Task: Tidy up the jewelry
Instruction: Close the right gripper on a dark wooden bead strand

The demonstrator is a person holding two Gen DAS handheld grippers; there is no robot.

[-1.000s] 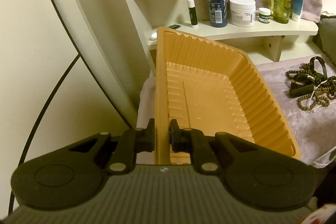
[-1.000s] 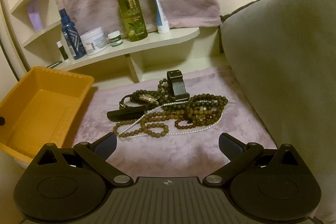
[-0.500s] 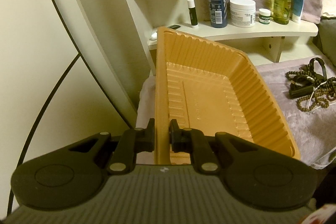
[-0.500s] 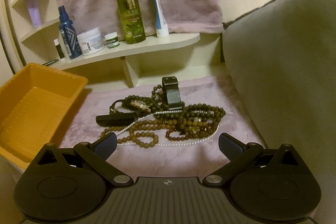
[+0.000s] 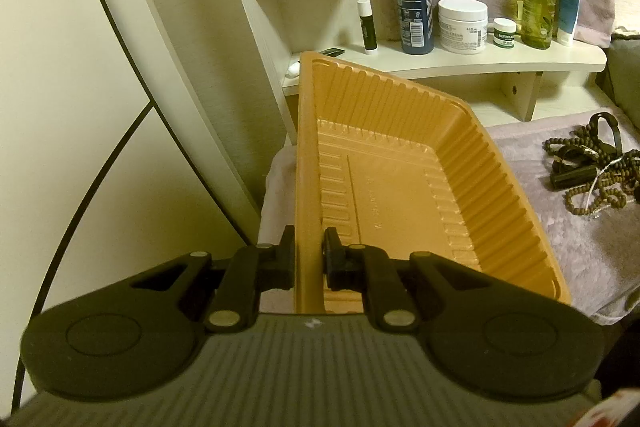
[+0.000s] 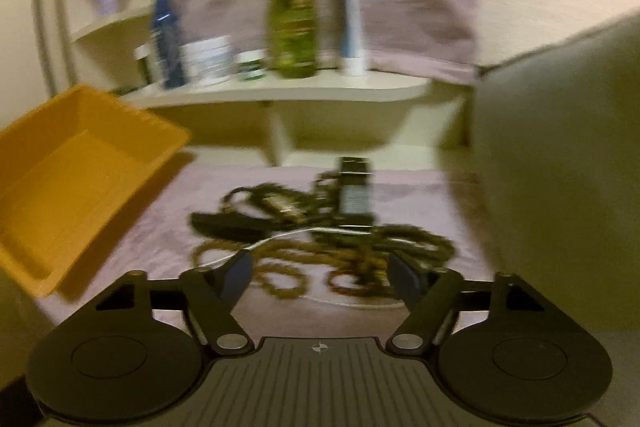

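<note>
My right gripper (image 6: pixel 318 269), jaws wide, has dropped onto the beads (image 6: pixel 320 259); my left (image 5: pixel 309 259) still grips the tray (image 5: pixel 400 187) beside them.

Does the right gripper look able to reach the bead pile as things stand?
Probably yes. The right gripper is open and aimed at the bead pile just beyond its fingertips, with nothing between. The orange tray, clamped by the left gripper, sits off to the side.

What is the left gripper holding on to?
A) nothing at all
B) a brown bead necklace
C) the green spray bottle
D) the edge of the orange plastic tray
D: in the left wrist view the left gripper has one finger on each side of the orange plastic tray wall, pinching it.
</note>
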